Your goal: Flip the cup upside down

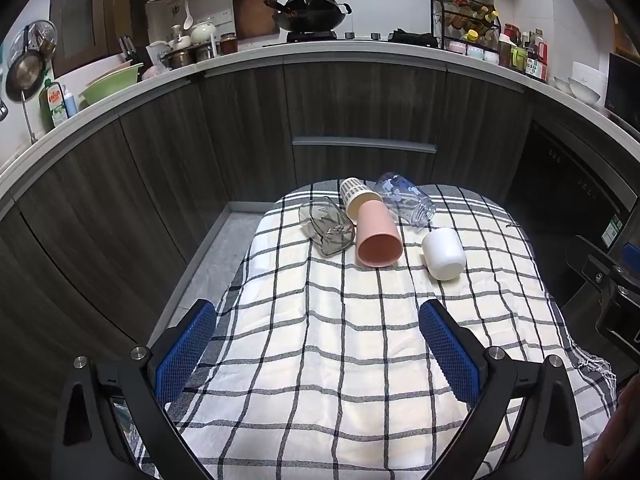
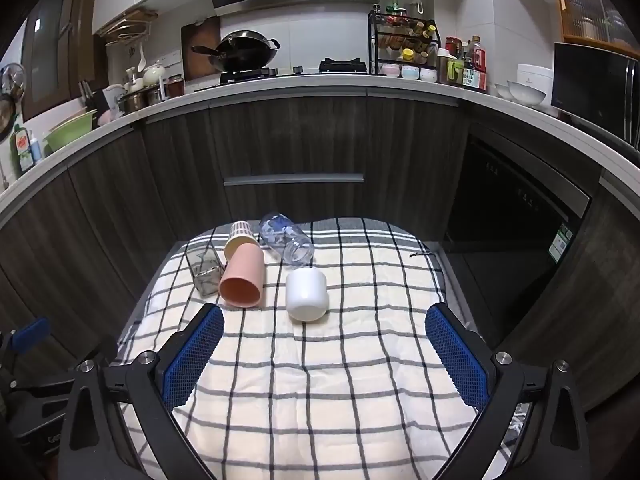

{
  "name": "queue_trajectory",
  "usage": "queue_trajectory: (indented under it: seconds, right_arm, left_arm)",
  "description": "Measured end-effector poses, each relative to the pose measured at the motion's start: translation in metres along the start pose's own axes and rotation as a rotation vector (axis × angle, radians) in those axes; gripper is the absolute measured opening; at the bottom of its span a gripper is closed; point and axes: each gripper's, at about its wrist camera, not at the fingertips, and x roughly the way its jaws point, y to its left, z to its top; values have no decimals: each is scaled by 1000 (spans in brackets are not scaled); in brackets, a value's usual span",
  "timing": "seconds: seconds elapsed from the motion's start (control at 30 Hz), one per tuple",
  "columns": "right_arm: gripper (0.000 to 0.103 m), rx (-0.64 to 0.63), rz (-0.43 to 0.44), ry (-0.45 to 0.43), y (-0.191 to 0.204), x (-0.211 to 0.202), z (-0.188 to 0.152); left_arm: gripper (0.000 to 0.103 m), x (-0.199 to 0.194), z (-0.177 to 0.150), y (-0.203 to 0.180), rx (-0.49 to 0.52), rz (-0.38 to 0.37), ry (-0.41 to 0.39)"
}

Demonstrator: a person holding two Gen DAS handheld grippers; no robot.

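Note:
Several cups lie on their sides at the far end of a checked cloth [image 1: 320, 340]. A pink cup [image 1: 377, 236] [image 2: 242, 280] has its mouth toward me. A white cup [image 1: 443, 254] [image 2: 306, 294] lies to its right. A smoky clear square cup [image 1: 326, 226] [image 2: 205, 270] lies to the left, a cream patterned cup [image 1: 354, 194] [image 2: 238, 236] and a clear blue-printed glass [image 1: 406, 204] [image 2: 288, 242] behind. My left gripper [image 1: 316, 320] and right gripper [image 2: 324, 326] are open and empty, hovering short of the cups.
The cloth covers a small table [image 2: 448, 256] in front of dark kitchen cabinets [image 1: 360, 112]. A counter behind holds a wok [image 1: 312, 12], a spice rack [image 2: 404, 48] and bowls. The other gripper shows at the right edge of the left wrist view [image 1: 612, 280].

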Motion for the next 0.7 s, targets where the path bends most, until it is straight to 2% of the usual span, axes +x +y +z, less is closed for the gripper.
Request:
queue_trajectory:
  seconds: [0.27,0.33,0.53,0.6,0.7]
  right_arm:
    - [102,2,1,0,0,0,-1]
    - [102,3,0,-2,0,0,-1]
    - [102,5,0,1,-1,0,-1]
    - [102,7,1,3,-1,1,-1]
    - [102,5,1,2,-1,1,-1]
  left_arm:
    - [103,1,0,2,-2,4,-16]
    - [103,2,-1,-1,-3,1,11]
    - [103,1,1,-1,-7,-4,24]
    - [103,2,-1,-1,3,6,-2]
    - [103,2,-2,1,5,10,-2]
